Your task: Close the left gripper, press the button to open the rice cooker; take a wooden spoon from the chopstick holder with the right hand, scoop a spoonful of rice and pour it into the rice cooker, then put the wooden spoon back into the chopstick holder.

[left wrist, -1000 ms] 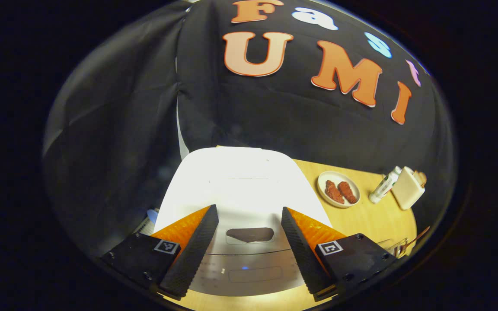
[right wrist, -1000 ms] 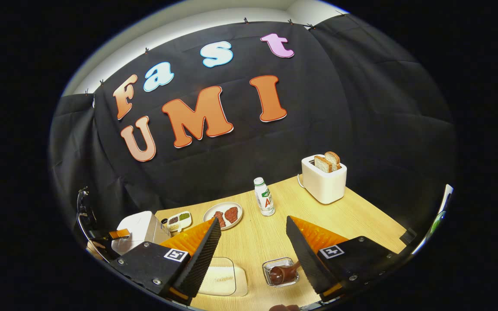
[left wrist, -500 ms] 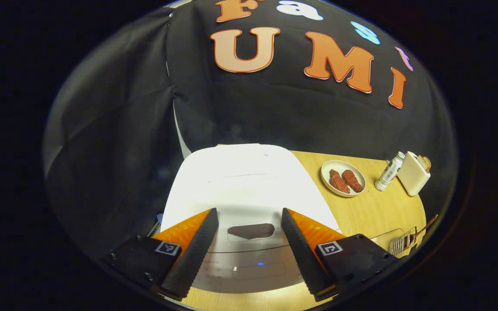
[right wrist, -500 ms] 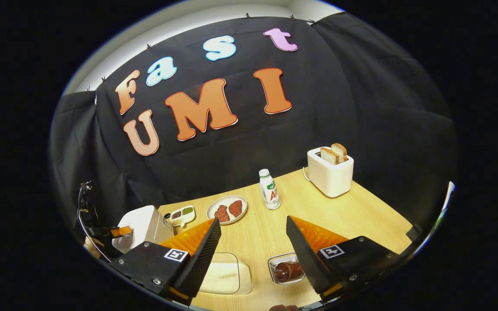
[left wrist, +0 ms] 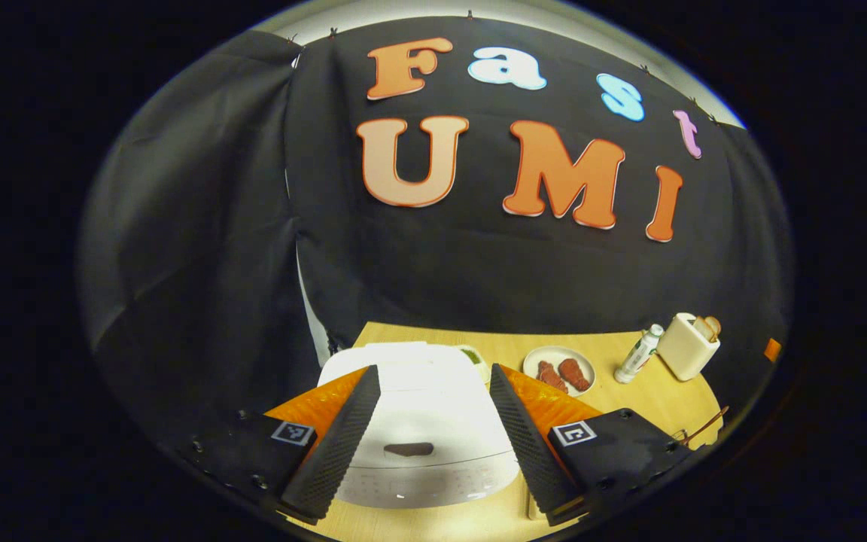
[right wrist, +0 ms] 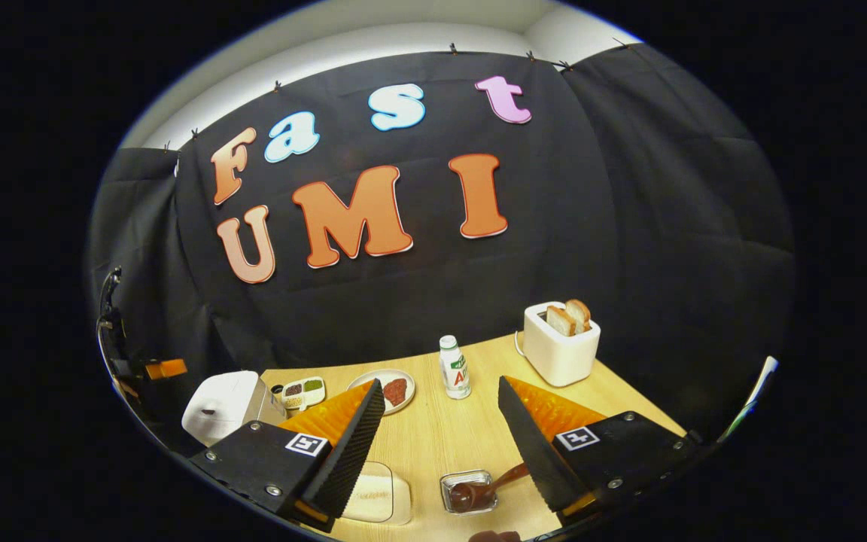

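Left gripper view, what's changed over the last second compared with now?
The left gripper has pulled up and back from the rice cooker, which now looks smaller and farther off, with more of the table showing. The right gripper has also drawn back a little from the table. Both grippers' fingers remain open and hold nothing; the rice cooker's lid is still shut, and the wooden spoon still sits in its holder.

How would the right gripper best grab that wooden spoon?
Probably by the handle, from above. The spoon sits bowl-down in the clear holder, its handle slanting up and out toward the open right gripper, so the stem is the free, narrow part.
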